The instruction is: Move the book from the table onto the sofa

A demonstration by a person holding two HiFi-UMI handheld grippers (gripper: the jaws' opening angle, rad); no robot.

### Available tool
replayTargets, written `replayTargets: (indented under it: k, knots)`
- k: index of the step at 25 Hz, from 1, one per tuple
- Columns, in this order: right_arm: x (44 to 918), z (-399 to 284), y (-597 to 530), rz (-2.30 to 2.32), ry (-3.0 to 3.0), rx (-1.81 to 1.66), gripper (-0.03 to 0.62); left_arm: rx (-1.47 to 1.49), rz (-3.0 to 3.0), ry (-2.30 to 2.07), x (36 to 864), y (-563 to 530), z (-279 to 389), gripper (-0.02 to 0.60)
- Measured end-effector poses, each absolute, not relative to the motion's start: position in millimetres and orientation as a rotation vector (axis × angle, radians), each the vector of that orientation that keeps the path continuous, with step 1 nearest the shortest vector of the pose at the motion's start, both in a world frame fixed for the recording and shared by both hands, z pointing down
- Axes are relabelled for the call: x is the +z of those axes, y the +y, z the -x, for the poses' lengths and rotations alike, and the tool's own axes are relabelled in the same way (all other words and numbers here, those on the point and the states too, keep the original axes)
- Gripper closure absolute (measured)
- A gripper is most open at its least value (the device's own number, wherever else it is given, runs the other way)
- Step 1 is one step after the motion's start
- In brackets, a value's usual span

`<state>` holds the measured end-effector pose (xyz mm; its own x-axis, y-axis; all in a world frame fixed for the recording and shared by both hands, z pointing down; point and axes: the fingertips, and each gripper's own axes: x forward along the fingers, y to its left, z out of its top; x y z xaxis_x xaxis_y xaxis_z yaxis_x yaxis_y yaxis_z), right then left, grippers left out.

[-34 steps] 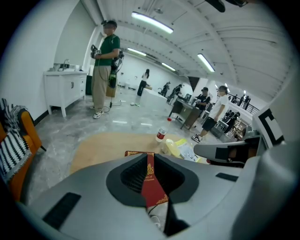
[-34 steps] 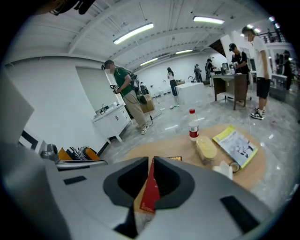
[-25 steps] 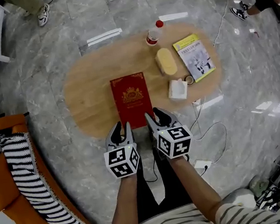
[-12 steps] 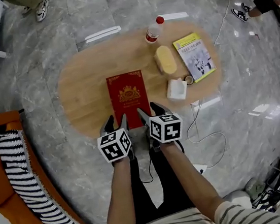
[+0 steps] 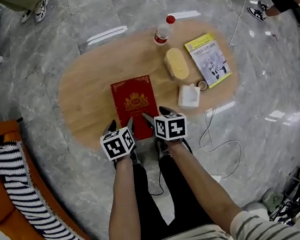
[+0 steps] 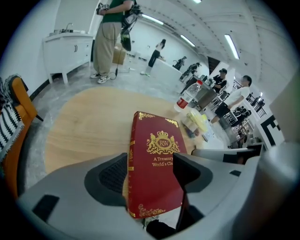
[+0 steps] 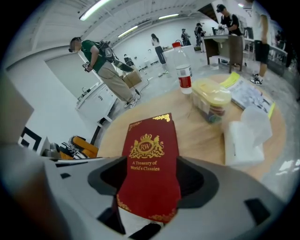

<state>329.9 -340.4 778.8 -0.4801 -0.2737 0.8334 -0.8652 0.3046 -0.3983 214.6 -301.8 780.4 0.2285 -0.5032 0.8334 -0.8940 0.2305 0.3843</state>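
A red hardcover book (image 5: 134, 99) with gold print lies flat on the oval wooden table (image 5: 87, 97). My left gripper (image 5: 121, 124) and right gripper (image 5: 156, 113) hang side by side over the book's near end. Both pairs of jaws are opening. In the left gripper view the book (image 6: 157, 164) has its near left corner between the jaws of that gripper (image 6: 150, 176). In the right gripper view the book (image 7: 149, 164) runs between the jaws of that gripper (image 7: 152, 183). No pad visibly presses on it. The orange sofa (image 5: 7, 201) with a striped blanket stands at the left.
On the table's right part stand a red-capped bottle (image 5: 163, 31), a yellow-lidded box (image 5: 177, 65), a yellow booklet (image 5: 208, 59) and a white tissue pack (image 5: 189, 96). A cable (image 5: 219, 146) loops on the marble floor. People stand further off in the room.
Both grippers have come down and forward onto the book's near end, and their jaws have spread wider. The book has stayed where it was on the table.
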Motion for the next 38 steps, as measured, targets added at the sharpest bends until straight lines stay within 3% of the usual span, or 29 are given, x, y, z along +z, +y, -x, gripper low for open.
replayTargets:
  k: [16, 38]
  knots:
    - [822.4, -325.3, -348.5, -0.948, -1.877, 1.144, 0.238, 0.518, -1.398, -1.311, 831.1, -306.1, -220.1, 0.238]
    - [853.0, -317.9, -358.4, -0.892, -1.829, 1.224, 0.233, 0.465, -1.366, -1.183, 862.7, -325.0, -232.3, 0.224]
